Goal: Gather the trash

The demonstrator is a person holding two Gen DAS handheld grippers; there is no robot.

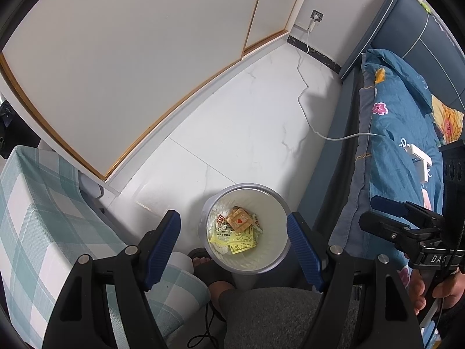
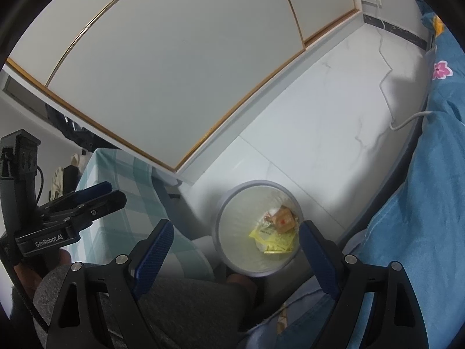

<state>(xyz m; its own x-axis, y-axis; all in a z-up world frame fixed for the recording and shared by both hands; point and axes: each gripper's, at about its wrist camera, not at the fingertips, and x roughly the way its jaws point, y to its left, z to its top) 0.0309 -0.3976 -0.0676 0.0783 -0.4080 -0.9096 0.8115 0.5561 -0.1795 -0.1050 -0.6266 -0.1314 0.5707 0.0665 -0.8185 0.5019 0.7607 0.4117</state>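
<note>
A white round trash bin (image 1: 270, 203) stands on the floor between a stool and the bed; it also shows in the right wrist view (image 2: 232, 232). Inside lie yellow packets (image 1: 241, 240), a brown wrapper (image 1: 239, 220) and other scraps; the same wrapper (image 2: 283, 220) and yellow packets (image 2: 273, 238) show in the right wrist view. My left gripper (image 1: 232, 241) is open and empty, held high above the bin. My right gripper (image 2: 235, 250) is open and empty, also above the bin. Each gripper shows in the other's view: the right one (image 1: 386, 215), the left one (image 2: 96, 195).
A checked-cloth stool (image 1: 43, 218) stands left of the bin. A bed with a blue floral quilt (image 1: 401, 133) is on the right. A white charging cable (image 1: 308, 110) runs across the marble floor from a wall socket (image 1: 316, 16). White wardrobe doors (image 1: 130, 58) stand behind. The person's foot in a sandal (image 1: 209, 264) is beside the bin.
</note>
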